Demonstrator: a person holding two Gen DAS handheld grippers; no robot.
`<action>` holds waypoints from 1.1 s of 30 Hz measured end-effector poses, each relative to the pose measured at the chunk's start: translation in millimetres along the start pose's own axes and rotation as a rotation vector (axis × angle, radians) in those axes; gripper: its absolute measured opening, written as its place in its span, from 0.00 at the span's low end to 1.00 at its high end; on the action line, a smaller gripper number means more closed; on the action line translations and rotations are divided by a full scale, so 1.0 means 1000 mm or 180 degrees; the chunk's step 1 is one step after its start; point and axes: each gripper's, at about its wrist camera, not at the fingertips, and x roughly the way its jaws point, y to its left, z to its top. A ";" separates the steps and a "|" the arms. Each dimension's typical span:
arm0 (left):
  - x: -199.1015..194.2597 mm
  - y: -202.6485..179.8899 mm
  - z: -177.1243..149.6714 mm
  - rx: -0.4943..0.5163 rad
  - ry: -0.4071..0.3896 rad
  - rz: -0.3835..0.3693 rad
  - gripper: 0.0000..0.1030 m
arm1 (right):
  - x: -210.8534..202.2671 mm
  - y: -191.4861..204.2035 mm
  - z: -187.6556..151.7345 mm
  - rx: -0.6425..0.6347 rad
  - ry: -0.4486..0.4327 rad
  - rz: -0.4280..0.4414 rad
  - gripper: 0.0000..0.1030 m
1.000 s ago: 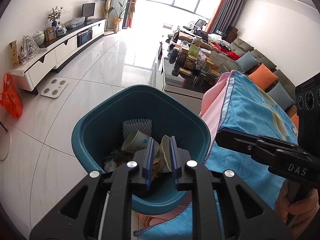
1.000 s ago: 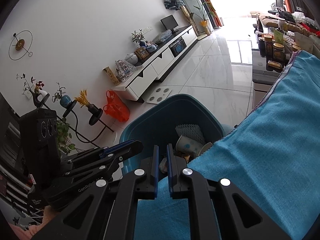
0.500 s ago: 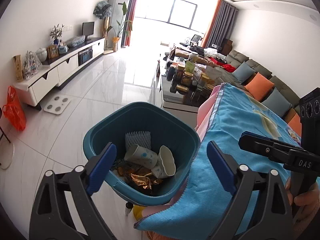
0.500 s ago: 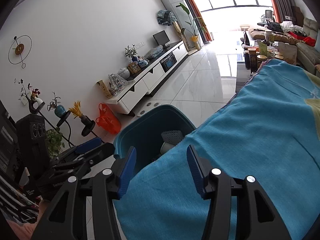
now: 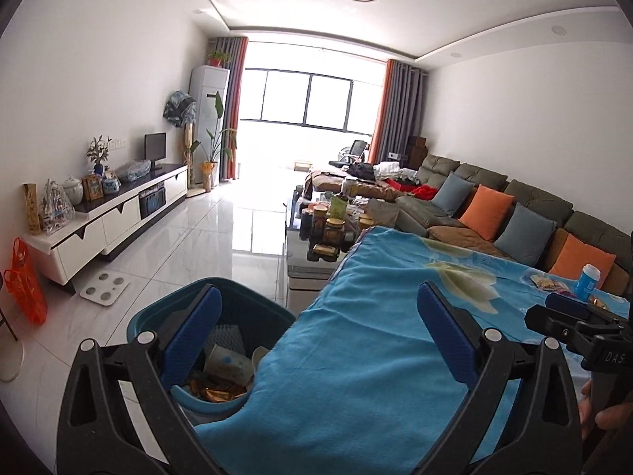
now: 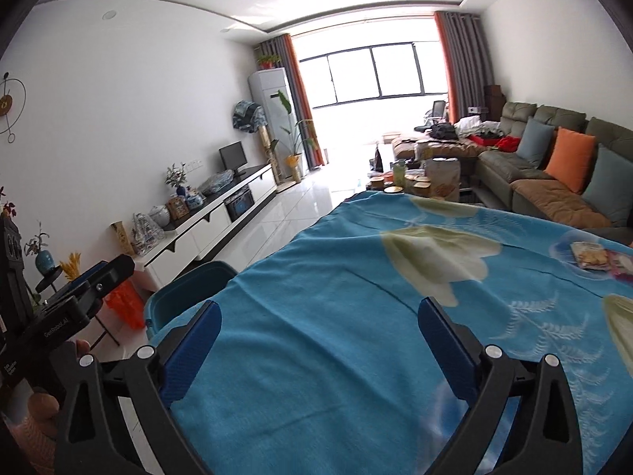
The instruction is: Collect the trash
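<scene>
- Both tongs, left tongs (image 5: 316,340) and right tongs (image 6: 318,348), are released; the right's jaws are opening, nothing between.
- Snack wrappers (image 6: 593,257) lie on the worktop (image 6: 336,297), far-right of the bin (image 5: 253,312); right tongs nearer.

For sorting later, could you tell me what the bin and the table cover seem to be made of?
Bin: apparently moulded plastic, teal, smooth with a slight sheen on its rounded rim. Table cover: soft fleece-like fabric, matte blue, creased and draping over the edge.

Teal trash bin (image 5: 253,312) half hidden behind blue cloth (image 5: 376,356).
</scene>
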 end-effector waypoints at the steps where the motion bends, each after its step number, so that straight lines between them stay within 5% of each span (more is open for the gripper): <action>1: 0.000 -0.009 0.001 0.0023 -0.0019 -0.0048 0.95 | -0.008 -0.009 -0.003 0.0008 -0.0051 -0.0101 0.93; 15: 0.002 -0.117 -0.008 0.0474 -0.0210 -0.0410 0.95 | -0.086 -0.062 -0.034 0.0212 -0.0615 -0.0994 0.93; 33: -0.017 -0.153 -0.025 0.0648 -0.0383 -0.0581 0.95 | -0.123 -0.067 -0.041 0.0215 -0.0925 -0.1317 0.93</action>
